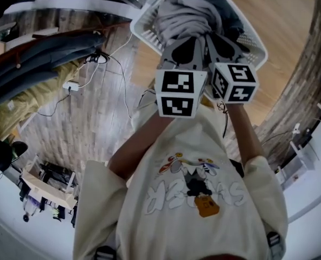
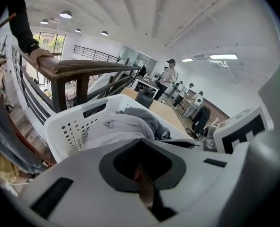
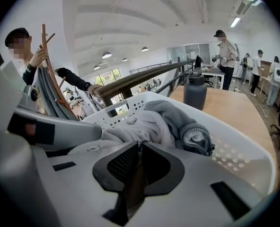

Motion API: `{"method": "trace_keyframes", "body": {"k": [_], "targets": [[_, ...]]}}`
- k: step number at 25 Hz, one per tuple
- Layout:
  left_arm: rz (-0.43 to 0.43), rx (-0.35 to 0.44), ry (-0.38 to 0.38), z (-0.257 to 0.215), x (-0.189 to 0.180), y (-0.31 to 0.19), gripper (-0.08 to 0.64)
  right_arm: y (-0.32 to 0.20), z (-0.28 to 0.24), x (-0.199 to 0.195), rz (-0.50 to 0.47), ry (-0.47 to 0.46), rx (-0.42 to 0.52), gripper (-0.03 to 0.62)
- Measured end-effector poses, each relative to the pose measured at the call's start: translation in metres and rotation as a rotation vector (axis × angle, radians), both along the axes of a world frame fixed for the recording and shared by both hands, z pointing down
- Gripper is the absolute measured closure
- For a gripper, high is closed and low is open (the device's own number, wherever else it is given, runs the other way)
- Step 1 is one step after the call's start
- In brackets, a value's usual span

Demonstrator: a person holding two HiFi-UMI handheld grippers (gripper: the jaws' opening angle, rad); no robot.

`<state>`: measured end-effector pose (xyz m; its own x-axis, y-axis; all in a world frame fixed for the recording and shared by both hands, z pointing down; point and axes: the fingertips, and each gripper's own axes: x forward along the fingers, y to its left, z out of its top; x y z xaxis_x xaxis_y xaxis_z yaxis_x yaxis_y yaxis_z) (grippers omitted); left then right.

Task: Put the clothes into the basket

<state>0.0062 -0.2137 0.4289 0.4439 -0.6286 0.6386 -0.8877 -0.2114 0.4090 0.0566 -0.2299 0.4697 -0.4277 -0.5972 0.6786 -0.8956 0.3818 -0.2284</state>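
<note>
A white laundry basket (image 1: 144, 23) stands on a wooden table just ahead of me, heaped with pale grey clothes (image 1: 182, 15) and a darker grey garment (image 3: 192, 136). Both grippers hover side by side over its near rim. My left gripper (image 1: 183, 43) has its jaws together, tips right at the pale heap (image 2: 121, 126), and nothing shows between them (image 2: 141, 141). My right gripper (image 1: 221, 41) is closed too, with a bit of the pale cloth (image 3: 149, 124) pinched at its tip (image 3: 140, 144). The basket wall (image 2: 69, 126) (image 3: 244, 145) is perforated.
A dark bottle (image 3: 195, 91) stands on the table (image 1: 290, 15) beyond the basket. A wooden handrail (image 2: 83, 69) runs behind it, with a hand resting on it. Cables (image 1: 95, 64) lie on the floor below left. Several people stand at desks further back.
</note>
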Motion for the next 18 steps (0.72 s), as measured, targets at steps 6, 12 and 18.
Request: {"method": "trace_keyframes", "body": {"k": [6,12,18], "targets": [[0.025,-0.027,0.031,0.011,0.002,-0.029,0.558,-0.016,0.020,-0.004,0.032,0.008,-0.048,0.545],[-0.027,-0.120,0.046,0.039,0.000,-0.048,0.558,-0.026,0.045,-0.008,0.041,-0.003,-0.097,0.545],[-0.095,-0.269,0.079,0.064,-0.007,-0.060,0.558,-0.037,0.064,-0.013,0.039,0.000,-0.113,0.546]]}}
